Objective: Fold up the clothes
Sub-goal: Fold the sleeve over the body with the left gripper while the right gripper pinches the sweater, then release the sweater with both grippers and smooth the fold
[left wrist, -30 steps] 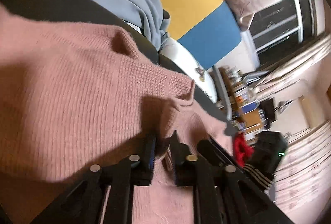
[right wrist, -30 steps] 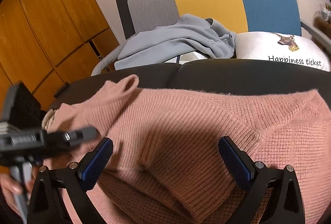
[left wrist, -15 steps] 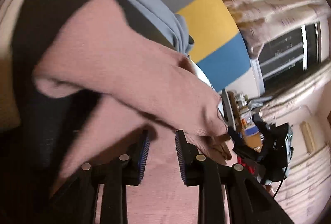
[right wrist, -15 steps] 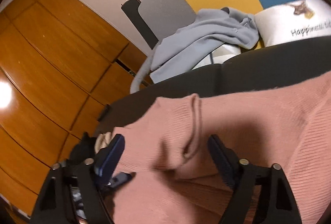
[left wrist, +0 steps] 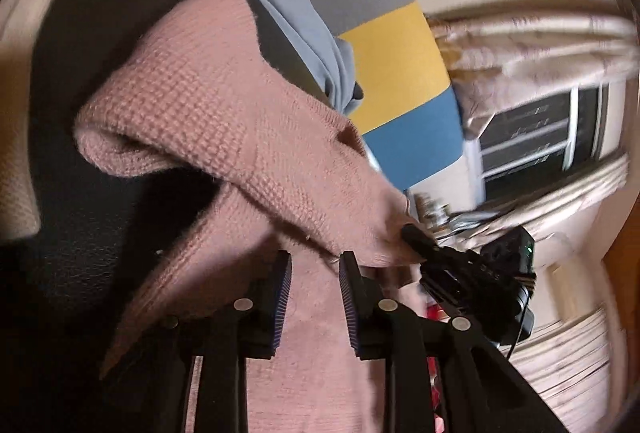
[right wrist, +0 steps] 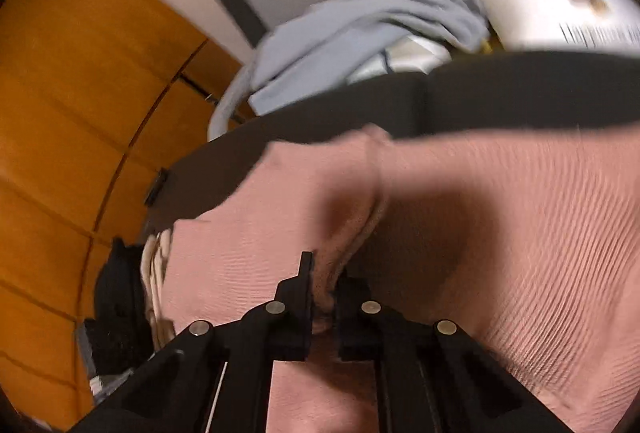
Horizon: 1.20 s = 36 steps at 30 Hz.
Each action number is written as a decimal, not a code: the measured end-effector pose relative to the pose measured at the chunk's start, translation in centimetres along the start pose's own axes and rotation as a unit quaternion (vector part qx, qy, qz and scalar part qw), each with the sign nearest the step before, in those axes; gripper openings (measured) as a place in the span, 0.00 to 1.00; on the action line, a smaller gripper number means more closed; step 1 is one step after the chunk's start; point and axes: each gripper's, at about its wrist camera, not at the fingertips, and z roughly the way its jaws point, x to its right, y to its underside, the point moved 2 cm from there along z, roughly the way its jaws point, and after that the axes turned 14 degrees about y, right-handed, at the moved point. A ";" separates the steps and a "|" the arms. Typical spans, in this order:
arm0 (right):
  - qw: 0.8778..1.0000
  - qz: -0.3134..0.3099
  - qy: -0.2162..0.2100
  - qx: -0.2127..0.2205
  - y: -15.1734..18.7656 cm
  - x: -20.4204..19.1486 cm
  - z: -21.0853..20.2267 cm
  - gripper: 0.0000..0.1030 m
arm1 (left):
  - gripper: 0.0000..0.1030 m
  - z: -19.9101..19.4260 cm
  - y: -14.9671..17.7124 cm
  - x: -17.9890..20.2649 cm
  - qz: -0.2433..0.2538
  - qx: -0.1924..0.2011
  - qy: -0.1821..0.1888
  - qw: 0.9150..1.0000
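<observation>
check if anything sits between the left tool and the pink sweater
Nothing visible does. The left tool hangs right over the pink sweater, its jaws opening with bare knit showing in the gap. The right tool pinches a fold of the same sweater off to the side.

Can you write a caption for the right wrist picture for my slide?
Right tongs pinch a fold of the pink sweater on the black seat.

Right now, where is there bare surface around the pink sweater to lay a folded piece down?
The bare patch is the dark cushion, bordered by the pink sweater and the wooden wall panels. The same dark surface also runs behind the sweater's far edge. Crowded: beyond it, the grey-blue garment is heaped beside a white pillow. The right claw pinches a sweater fold.
</observation>
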 end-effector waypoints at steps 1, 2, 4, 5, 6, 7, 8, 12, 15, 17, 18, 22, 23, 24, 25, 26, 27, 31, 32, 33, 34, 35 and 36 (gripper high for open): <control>1.000 -0.017 0.003 0.006 -0.4 -0.7 -0.8 0.08 | 0.25 -0.1 -0.3 -0.3 -0.016 0.008 0.011 1.000; 1.000 -0.026 -0.001 0.015 -1.0 -1.5 -1.6 0.08 | 0.25 -0.2 -0.8 -0.6 -0.032 0.018 0.020 0.999; 0.998 -0.042 -0.007 0.037 -2.2 -2.6 -3.8 0.08 | 0.25 -0.6 -1.4 -1.1 -0.046 0.033 0.022 0.998; 0.998 -0.050 -0.009 0.047 -2.8 -3.1 -4.9 0.08 | 0.25 -0.7 -1.7 -1.2 -0.052 0.040 0.022 0.998; 0.997 -0.057 -0.004 0.056 -3.2 -3.2 -5.8 0.08 | 0.26 -0.7 -2.0 -1.1 -0.055 0.044 0.022 0.997; 0.996 -0.064 0.002 0.066 -3.6 -3.2 -6.8 0.08 | 0.27 -0.7 -2.2 -0.9 -0.054 0.049 0.022 0.997; 0.995 -0.071 0.008 0.075 -4.0 -3.2 -7.7 0.08 | 0.28 -0.8 -2.5 -0.6 -0.051 0.055 0.022 0.997; 0.992 -0.052 0.044 0.105 -3.9 0.9 -10.9 0.08 | 0.29 -0.9 -2.9 0.1 -0.035 0.062 0.019 0.997; 0.991 -0.008 0.065 0.116 -3.5 5.7 -12.3 0.08 | 0.29 -0.8 -2.7 0.1 -0.031 0.055 0.012 0.998; 0.990 0.024 0.076 0.113 -2.5 9.0 -12.6 0.08 | 0.29 -0.7 -2.2 -0.3 -0.027 0.046 0.001 0.999; 0.990 0.037 0.082 0.105 -1.6 10.4 -12.3 0.08 | 0.28 -0.7 -1.9 -0.5 -0.024 0.042 -0.006 0.999; 0.990 0.079 0.100 0.069 2.1 14.9 -10.0 0.08 | 0.28 -0.7 -1.4 0.1 -0.009 0.034 -0.017 0.999; 0.989 0.090 0.101 0.060 2.9 15.8 -9.2 0.08 | 0.28 -0.8 -1.4 0.2 -0.010 0.031 -0.019 0.999; 0.988 0.100 0.102 0.051 3.8 16.8 -8.5 0.08 | 0.27 -1.0 -1.3 0.4 -0.012 0.030 -0.023 0.999; 0.988 0.105 0.095 0.054 4.1 17.0 -8.4 0.08 | 0.28 -1.0 -1.3 0.7 -0.013 0.030 -0.024 0.999; 0.989 0.109 0.088 0.057 4.2 17.3 -8.3 0.09 | 0.28 -1.2 -1.3 1.1 -0.012 0.028 -0.018 0.999; 0.988 0.113 0.081 0.060 4.4 17.5 -8.3 0.09 | 0.28 -1.4 -1.2 1.8 -0.004 0.025 -0.013 1.000; 0.987 0.120 0.066 0.078 5.0 18.0 -8.7 0.20 | 0.28 -1.0 -1.0 6.1 0.076 0.015 -0.022 0.997; 0.987 0.115 0.075 0.086 5.0 17.9 -9.4 0.23 | 0.29 -0.5 -1.1 7.0 0.099 0.011 -0.029 0.995; 0.986 0.109 0.083 0.094 5.0 17.8 -10.0 0.26 | 0.29 0.3 -1.3 7.7 0.118 0.006 -0.039 0.992; 0.984 0.102 0.097 0.105 4.8 17.5 -10.8 0.28 | 0.29 1.2 -1.6 8.4 0.135 0.001 -0.051 0.989; 0.985 0.089 0.100 0.113 4.7 16.9 -11.3 0.28 | 0.29 2.0 -1.9 8.7 0.146 -0.005 -0.058 0.988; 0.985 0.075 0.102 0.120 4.5 16.3 -11.9 0.28 | 0.29 2.7 -2.1 8.8 0.153 -0.013 -0.062 0.986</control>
